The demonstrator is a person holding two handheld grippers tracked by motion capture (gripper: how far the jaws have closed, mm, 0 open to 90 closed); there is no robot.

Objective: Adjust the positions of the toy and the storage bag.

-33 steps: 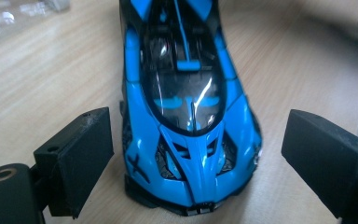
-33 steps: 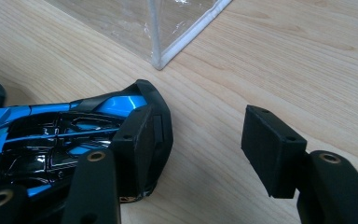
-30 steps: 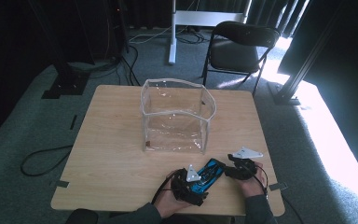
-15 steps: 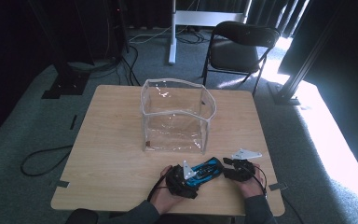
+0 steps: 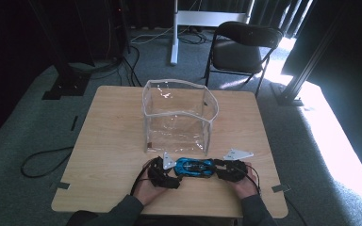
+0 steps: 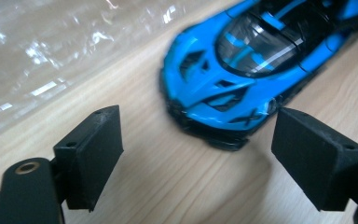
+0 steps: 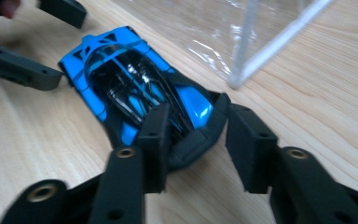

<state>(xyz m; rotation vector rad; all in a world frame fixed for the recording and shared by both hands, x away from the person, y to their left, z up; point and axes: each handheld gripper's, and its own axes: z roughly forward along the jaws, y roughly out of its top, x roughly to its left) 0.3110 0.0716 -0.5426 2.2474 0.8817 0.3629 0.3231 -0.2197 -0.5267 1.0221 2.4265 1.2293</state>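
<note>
While it lies flat on the surface (image 5: 113, 141) just in front of the clear box (image 5: 179, 117), the blue car (image 5: 195, 167) sits between both tongs. Left tongs (image 6: 196, 154): wide open, nose of car ahead of the pads, untouched, jaws just eased inward a little. Right tongs (image 7: 196, 149): jaws have just been closing around the tail, pads close to it; contact not certain. Item: toy model, likely light, rigid, glossy and slippery on top. Suggested hold: across the flat sides of the body, low, avoiding the thin rear wing.
</note>
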